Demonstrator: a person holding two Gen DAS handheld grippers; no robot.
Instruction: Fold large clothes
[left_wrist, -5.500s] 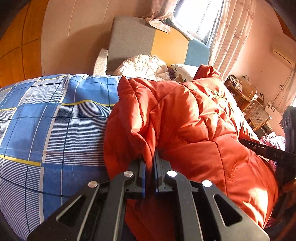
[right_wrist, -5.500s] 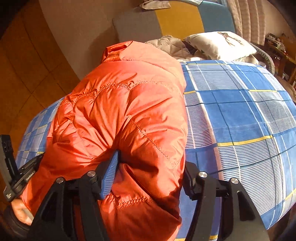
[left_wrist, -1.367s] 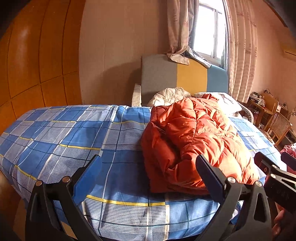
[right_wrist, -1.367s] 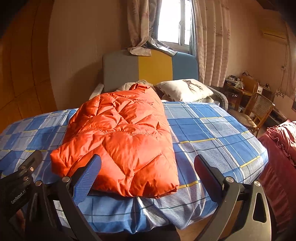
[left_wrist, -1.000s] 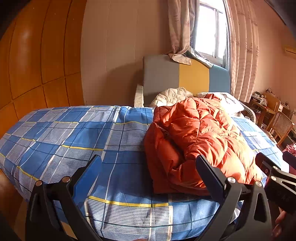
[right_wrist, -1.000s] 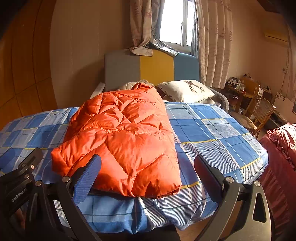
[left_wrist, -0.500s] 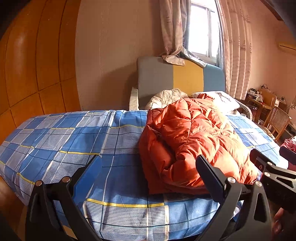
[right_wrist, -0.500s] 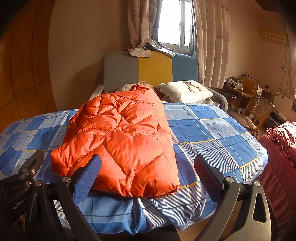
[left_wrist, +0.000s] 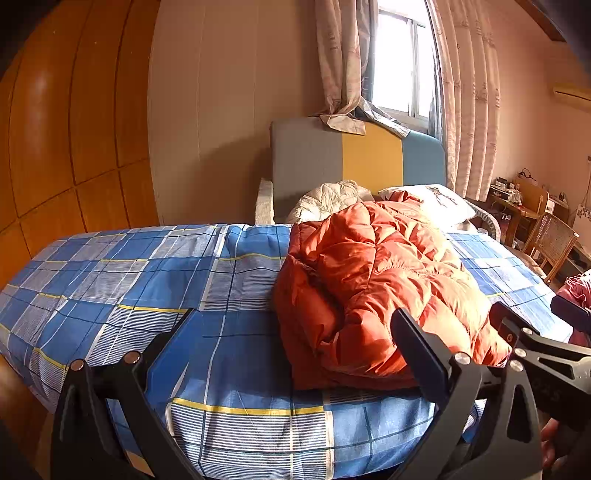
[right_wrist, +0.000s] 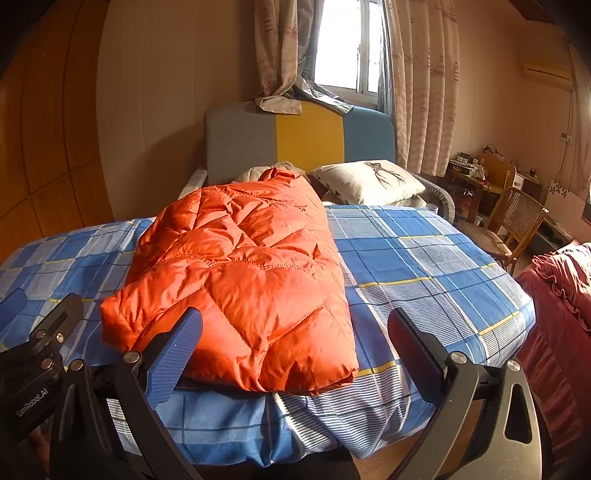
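An orange quilted down jacket (left_wrist: 376, 288) (right_wrist: 243, 273) lies folded lengthwise on the blue plaid bed (left_wrist: 147, 280) (right_wrist: 424, 258), its hem near the bed's front edge. My left gripper (left_wrist: 295, 339) hangs open in front of the bed's edge, apart from the jacket, with nothing between its fingers. My right gripper (right_wrist: 291, 339) is open too, held back from the jacket's hem and empty. Each gripper shows at the side of the other's view.
A grey, yellow and blue headboard (right_wrist: 295, 136) stands at the far end, with a pillow (right_wrist: 369, 181) and a pale quilted bundle (left_wrist: 328, 199) before it. A wicker chair (right_wrist: 513, 225) and desk are at right, a red ruffled cover (right_wrist: 565, 295) near right.
Several seconds ago both grippers were at the jacket, the left shut on its fabric. Both have let go, opened wide and pulled back from the bed. Over the last second only slight camera drift.
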